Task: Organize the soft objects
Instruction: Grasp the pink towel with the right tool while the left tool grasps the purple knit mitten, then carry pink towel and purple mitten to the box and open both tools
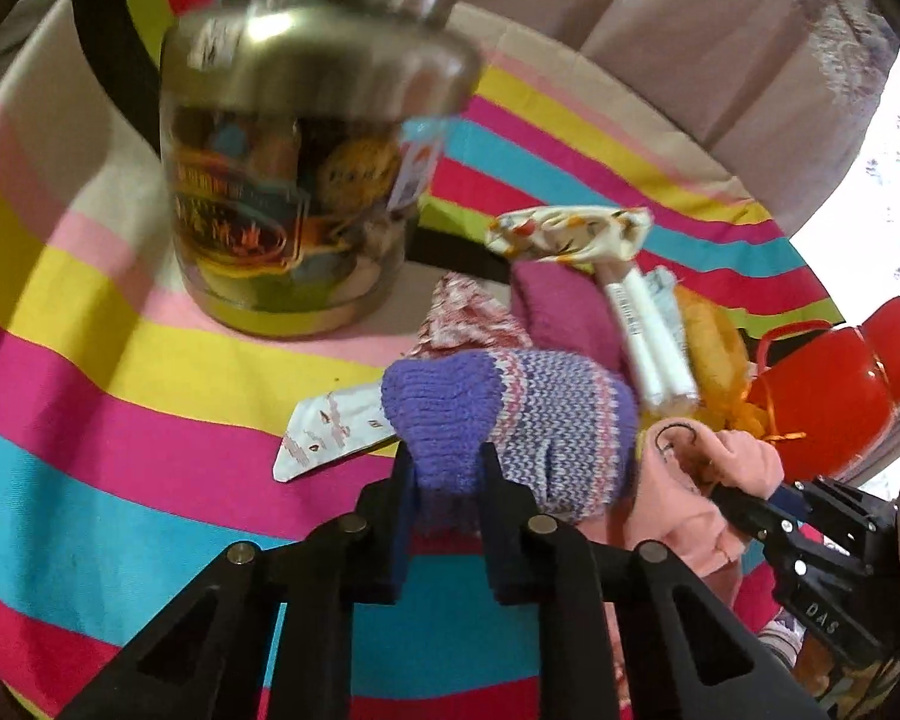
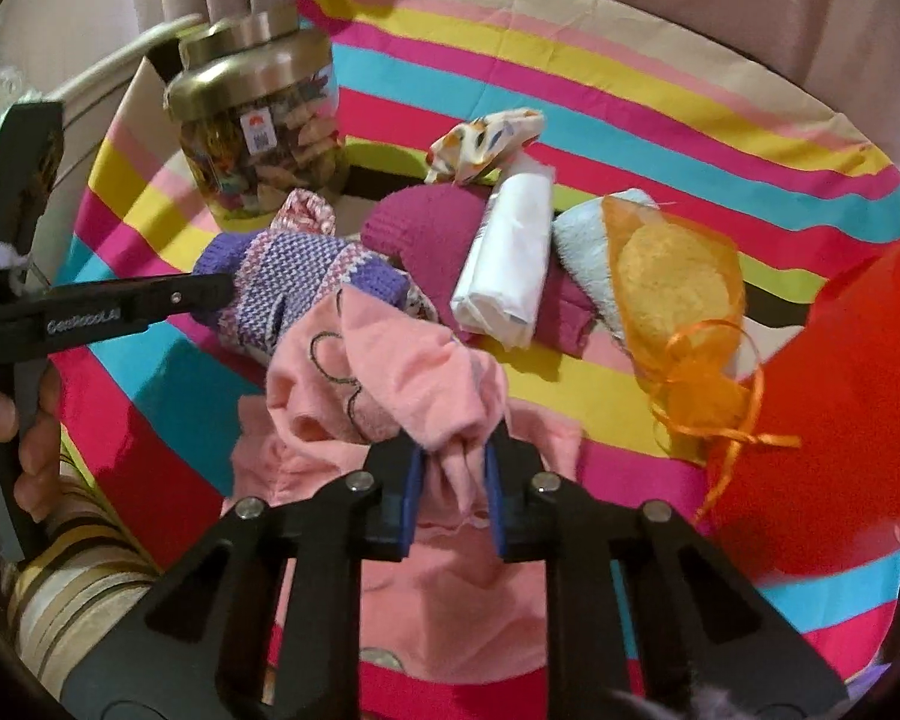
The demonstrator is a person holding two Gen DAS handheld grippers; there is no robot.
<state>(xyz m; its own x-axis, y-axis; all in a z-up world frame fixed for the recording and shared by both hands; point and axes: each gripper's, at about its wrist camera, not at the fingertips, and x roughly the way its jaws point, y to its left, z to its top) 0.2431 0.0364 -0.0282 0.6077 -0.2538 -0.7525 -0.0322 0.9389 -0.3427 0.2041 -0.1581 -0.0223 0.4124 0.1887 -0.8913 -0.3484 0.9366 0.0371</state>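
My left gripper (image 1: 444,468) is shut on the purple knitted mitten (image 1: 510,414), which also shows in the right wrist view (image 2: 294,276) with the left gripper (image 2: 225,288) at its cuff. My right gripper (image 2: 453,462) is shut on a fold of the pink garment (image 2: 390,372), lifting it; the garment also shows in the left wrist view (image 1: 690,480) with the right gripper (image 1: 720,489). Behind lie a magenta knit piece (image 2: 426,222), a white rolled bundle (image 2: 510,252), a printed cloth (image 2: 486,138), a light blue towel (image 2: 582,234) and an orange mesh pouch (image 2: 672,276).
A glass jar with a metal lid (image 2: 258,120) stands at the back left on the striped cloth (image 2: 630,90); it is close in the left wrist view (image 1: 294,180). A red shiny object (image 2: 840,408) sits at the right. A white paper tag (image 1: 330,432) lies by the mitten.
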